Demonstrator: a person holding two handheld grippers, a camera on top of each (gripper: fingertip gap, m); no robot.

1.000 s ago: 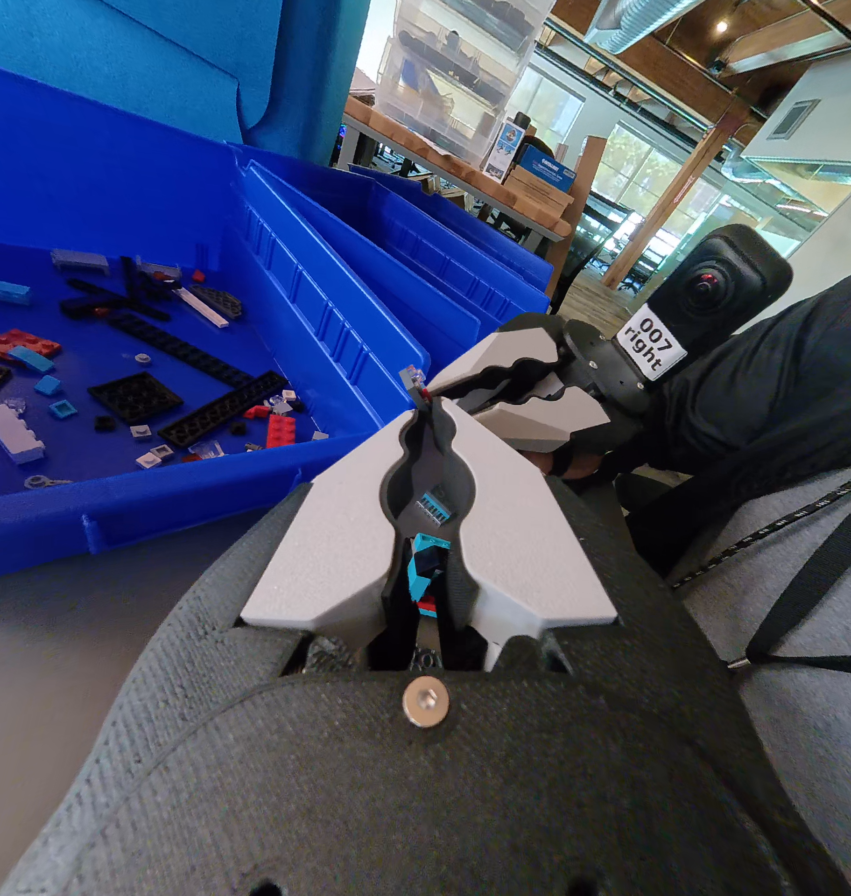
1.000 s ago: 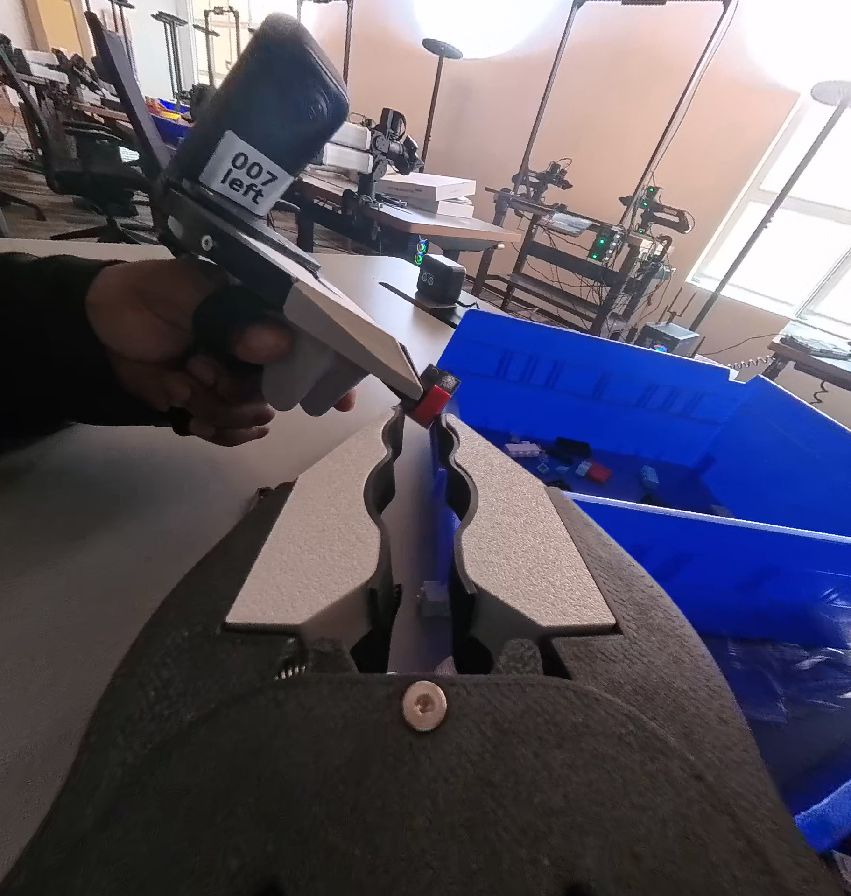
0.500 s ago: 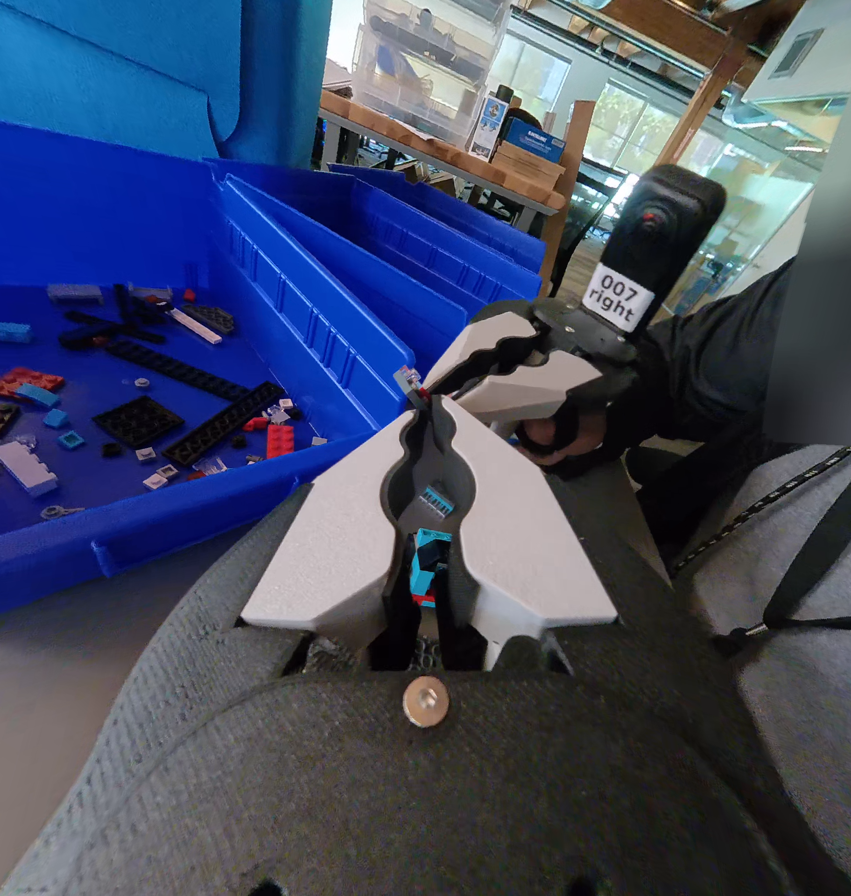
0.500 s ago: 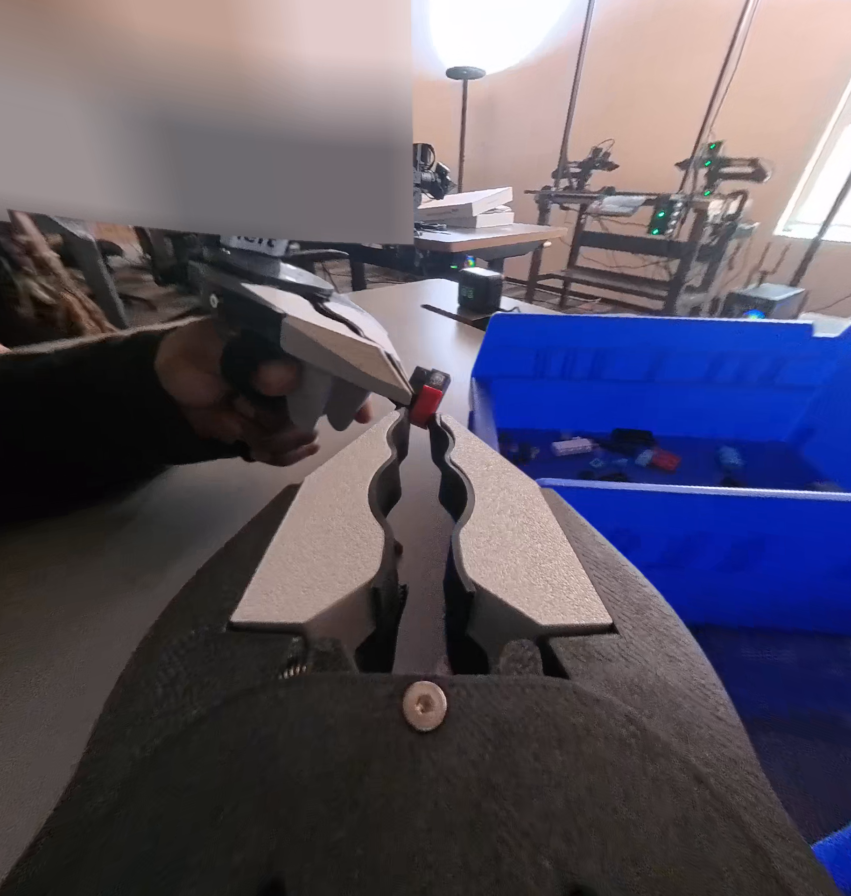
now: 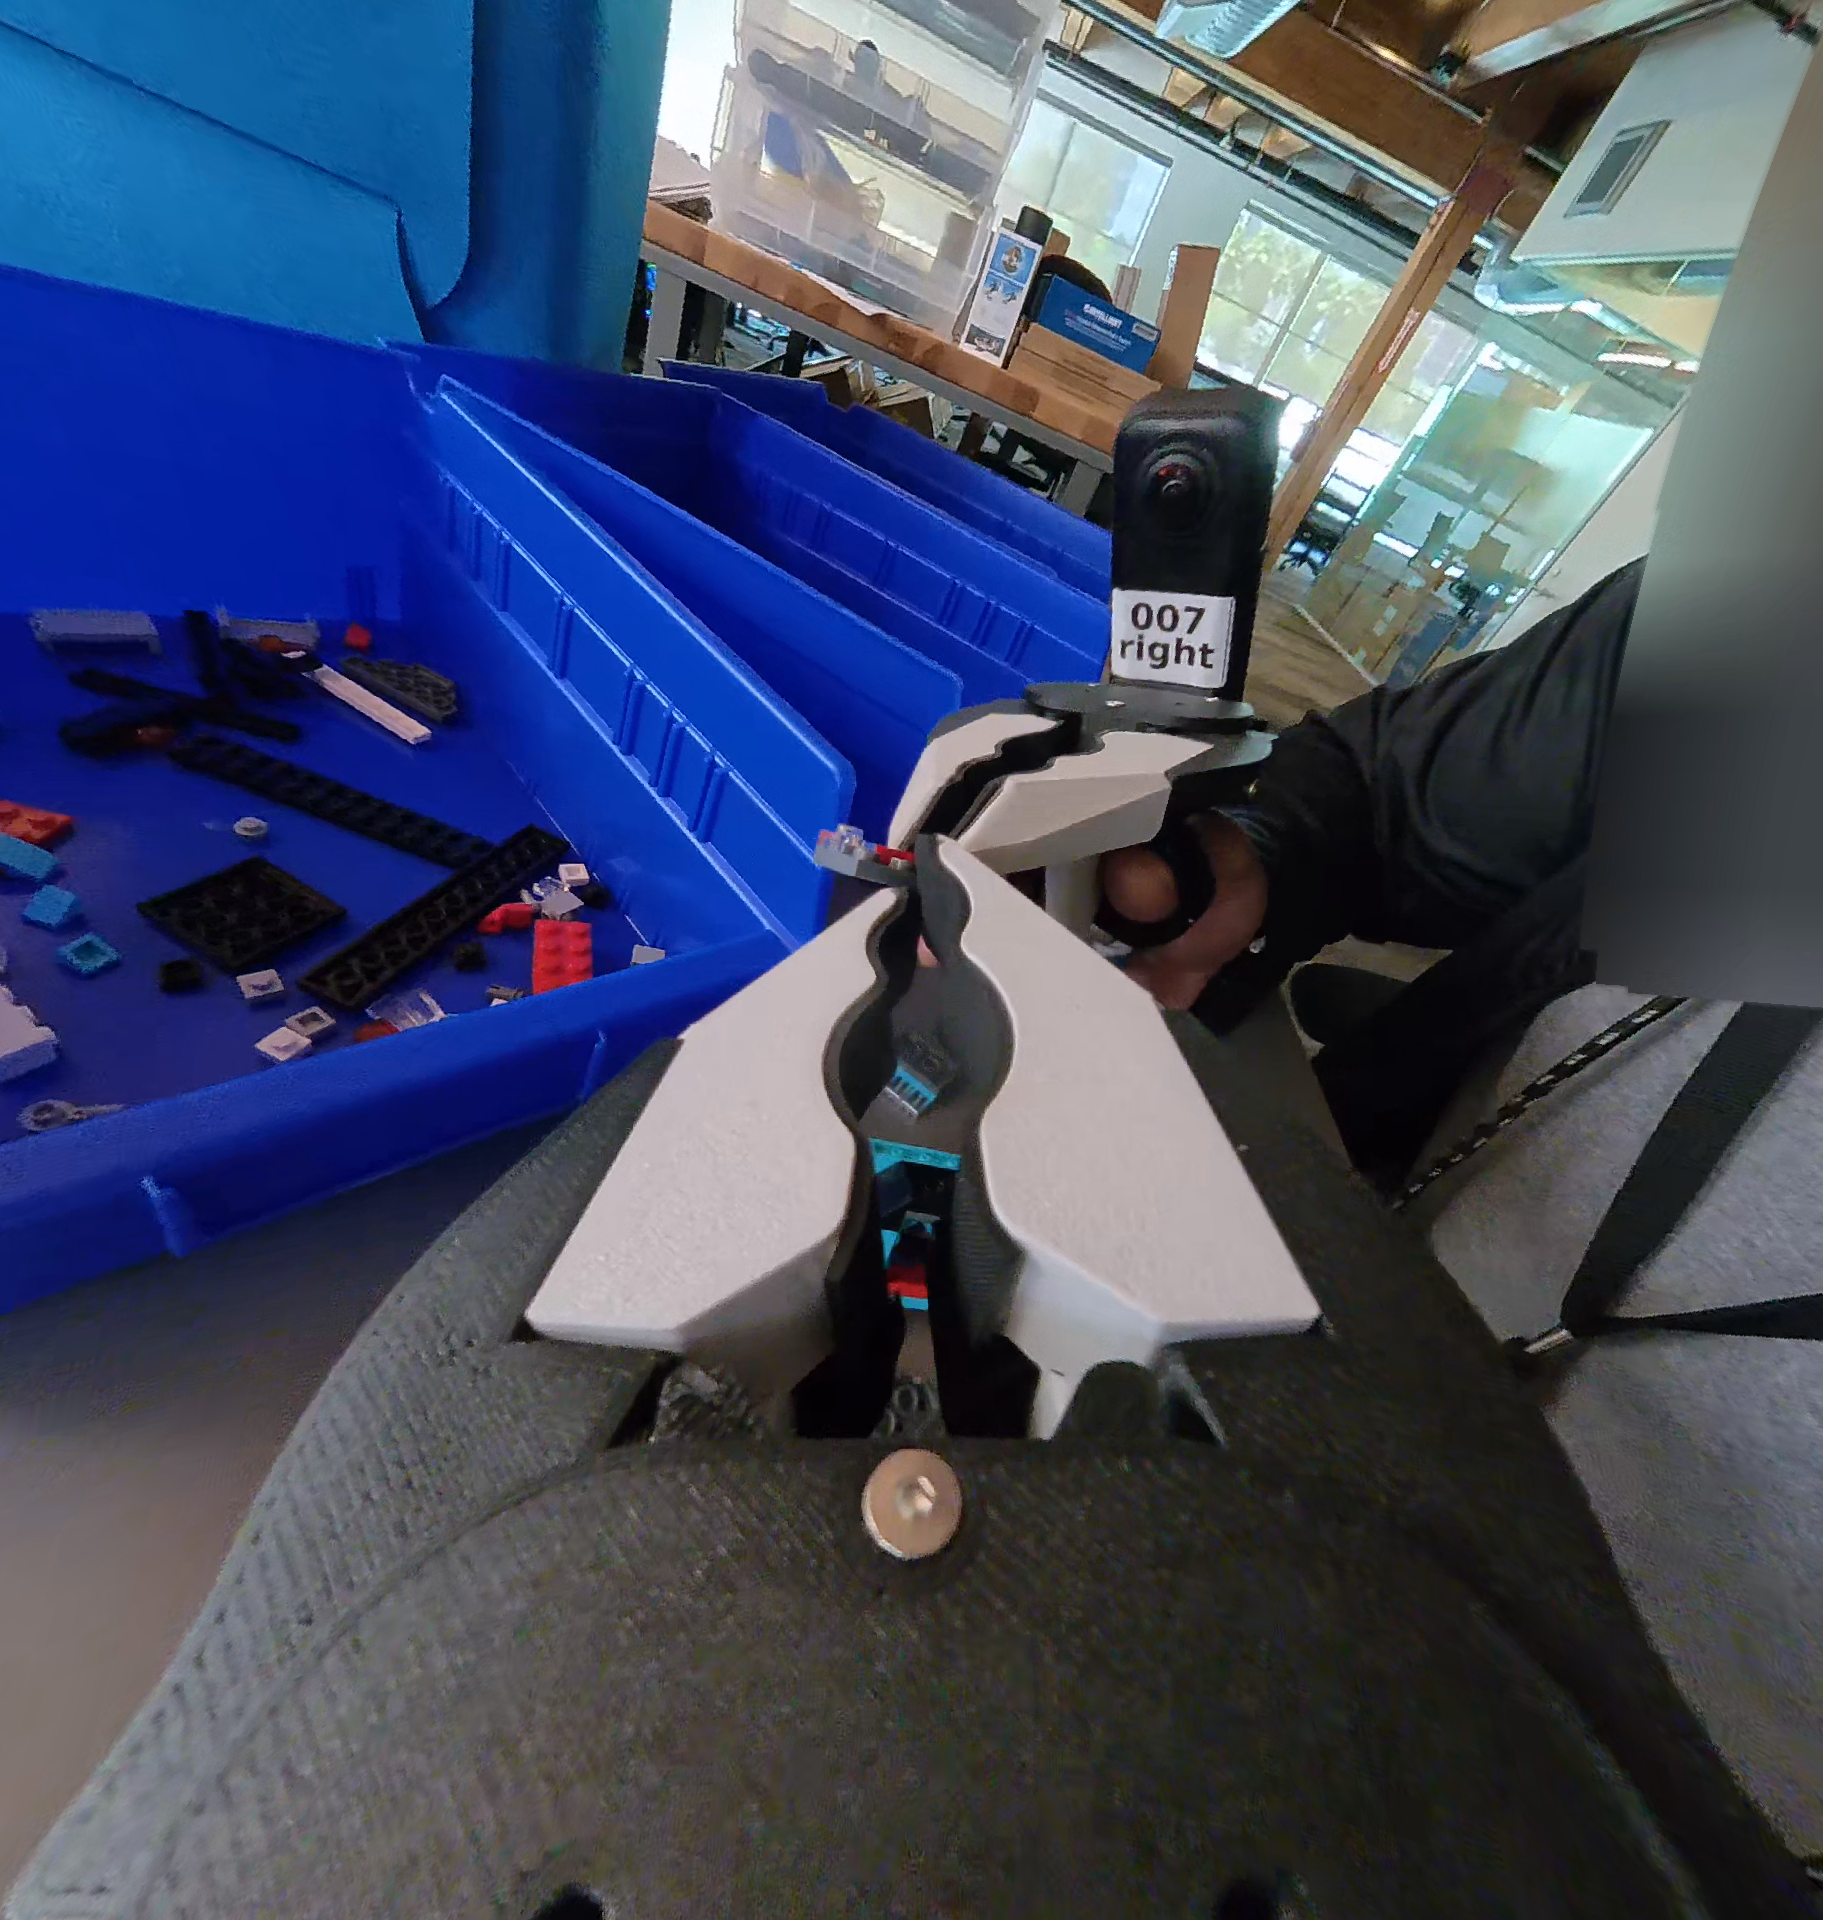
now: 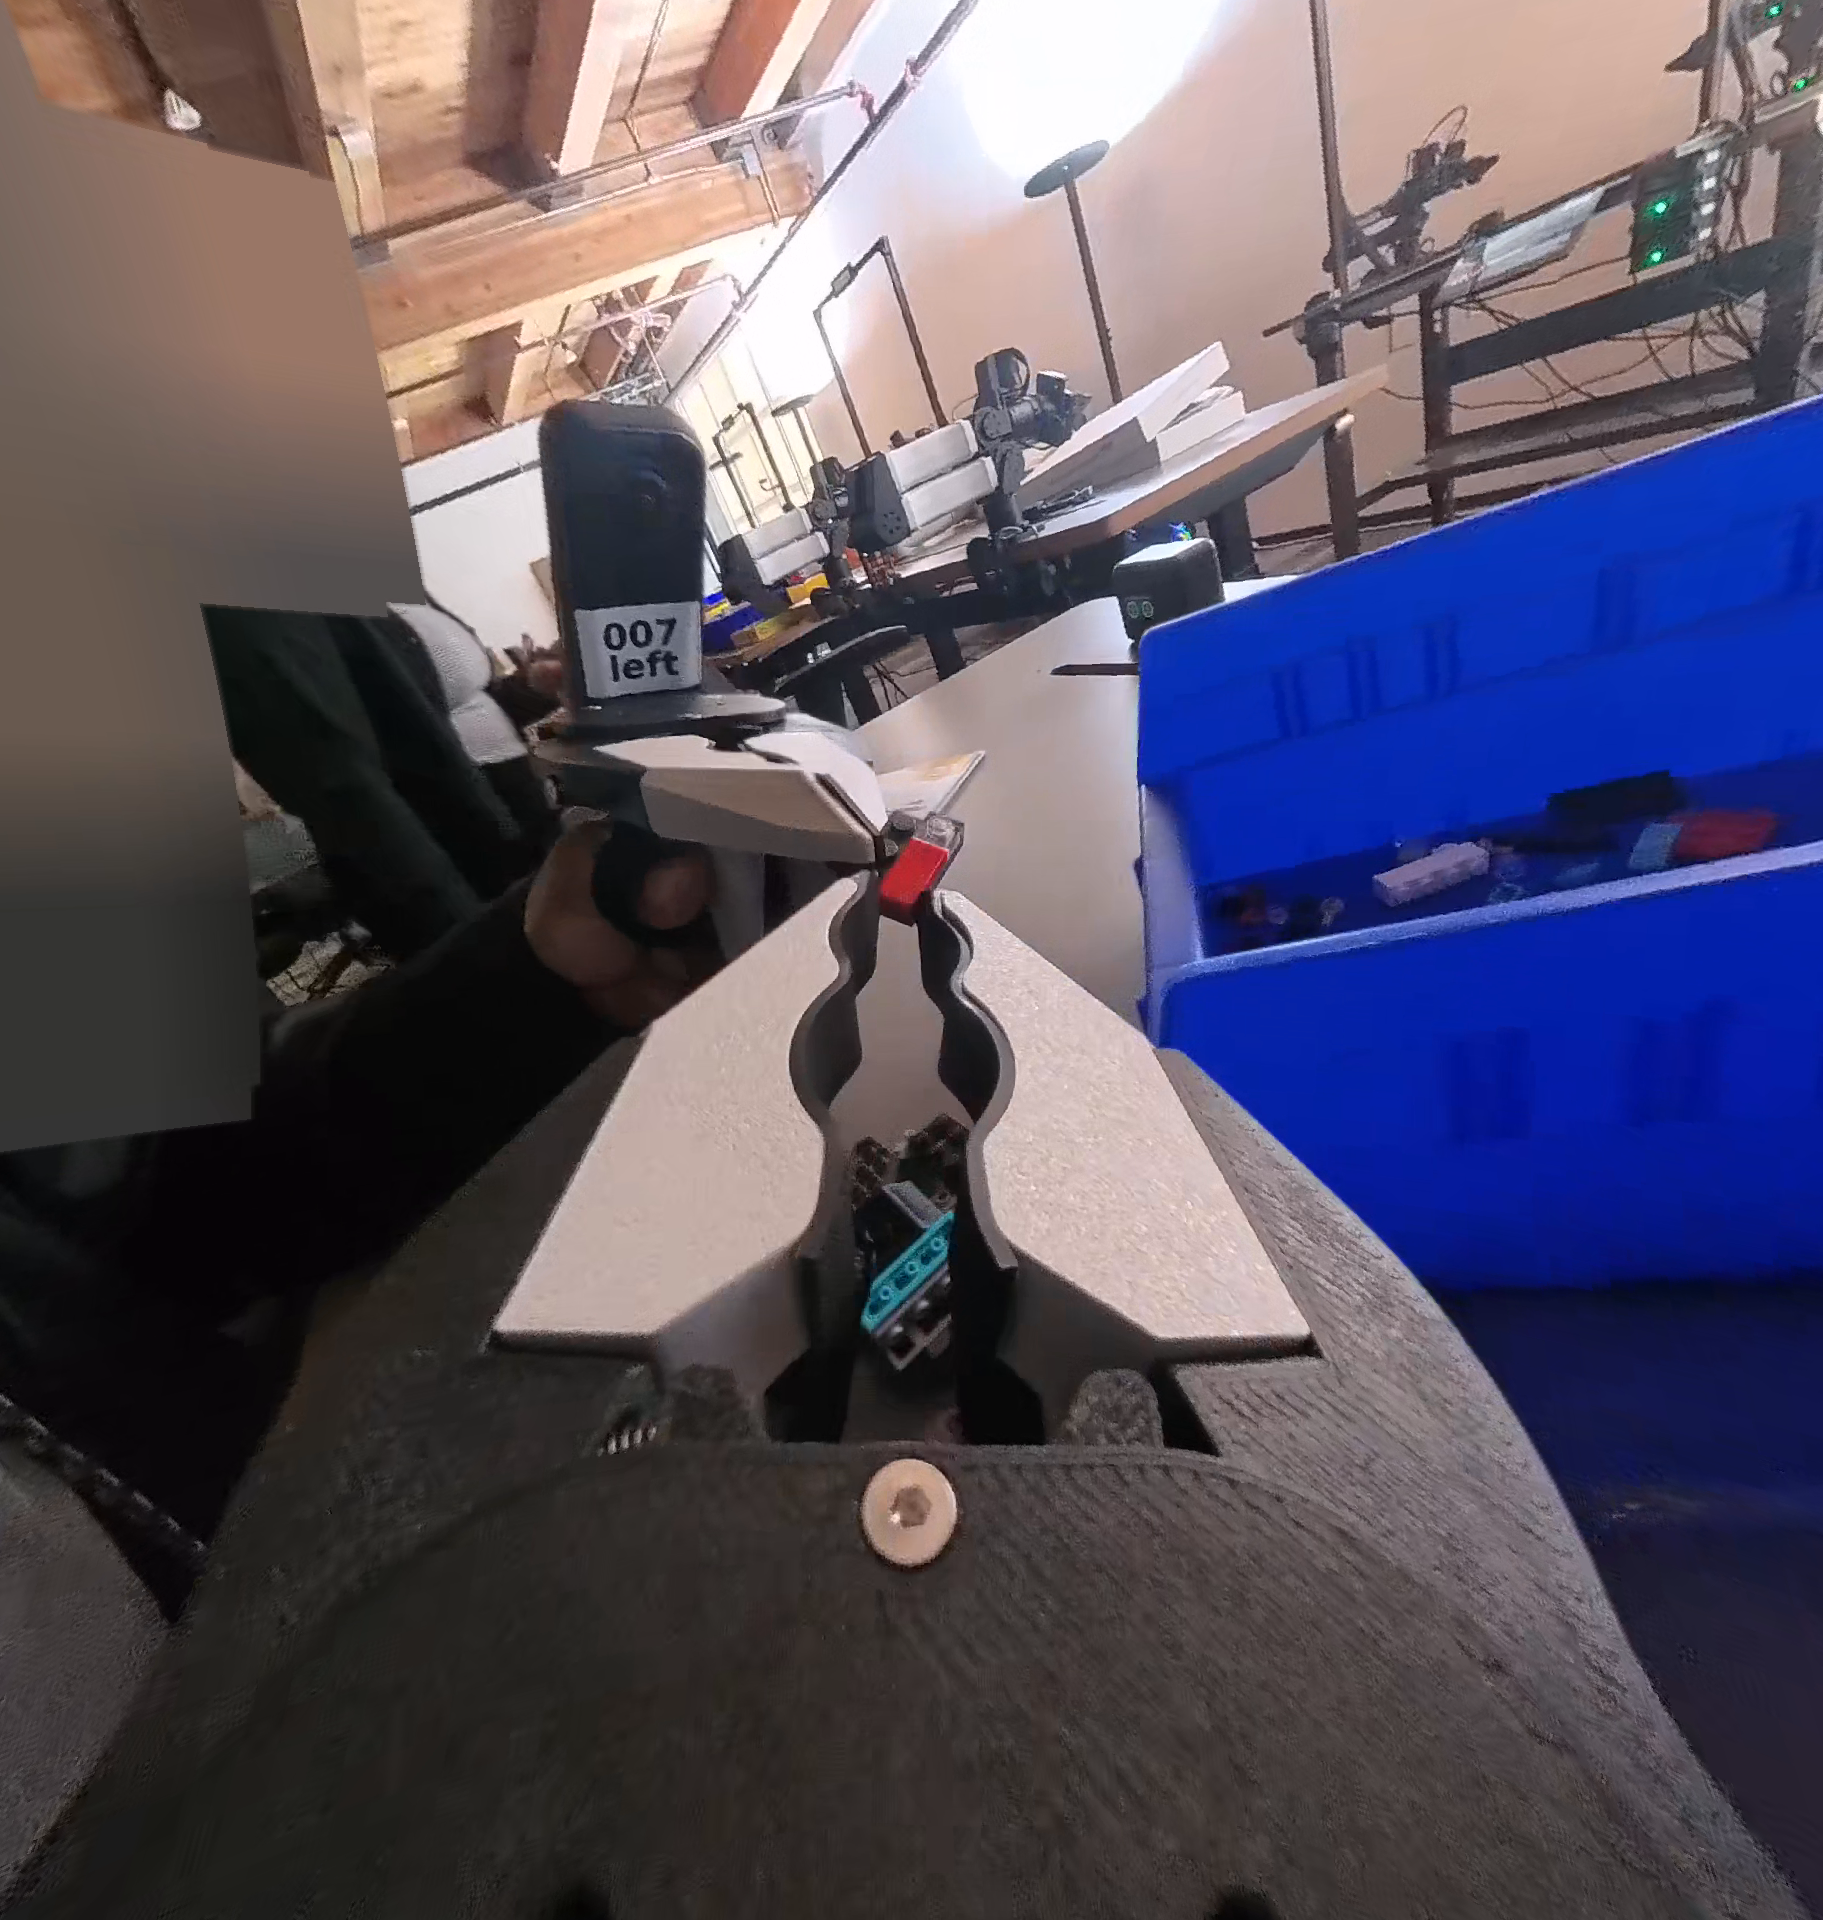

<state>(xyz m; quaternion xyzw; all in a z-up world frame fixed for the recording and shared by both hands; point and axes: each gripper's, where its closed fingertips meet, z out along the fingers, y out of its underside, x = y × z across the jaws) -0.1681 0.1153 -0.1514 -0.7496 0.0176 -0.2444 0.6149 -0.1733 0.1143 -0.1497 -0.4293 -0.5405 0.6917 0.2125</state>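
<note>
My left gripper [image 5: 912,883] is shut on a small brick piece [image 5: 853,854] of grey, red and clear parts, which sticks out to the left of its tips. My right gripper [image 6: 899,904] meets it tip to tip, and its fingertips close on the red part of the same piece [image 6: 915,871]. The right gripper also shows in the left wrist view [image 5: 922,831], held by a hand in a black sleeve. The left gripper shows in the right wrist view [image 6: 879,831]. A teal, black and red brick assembly [image 6: 907,1273] shows below through the finger gap, also in the left wrist view [image 5: 912,1174].
A large blue bin [image 5: 367,1091] stands on the grey table to the left, with several loose black, red, teal and white bricks [image 5: 242,914] inside. The same bin [image 6: 1509,935] is on the right in the right wrist view. More blue bins [image 5: 886,582] stand behind it. Less than 4 cm separates the two grippers' tips.
Both grippers have turned so that each other's camera now stands upright. The right gripper's fingertips have narrowed onto the red part of the small piece. The left stays shut on it.
</note>
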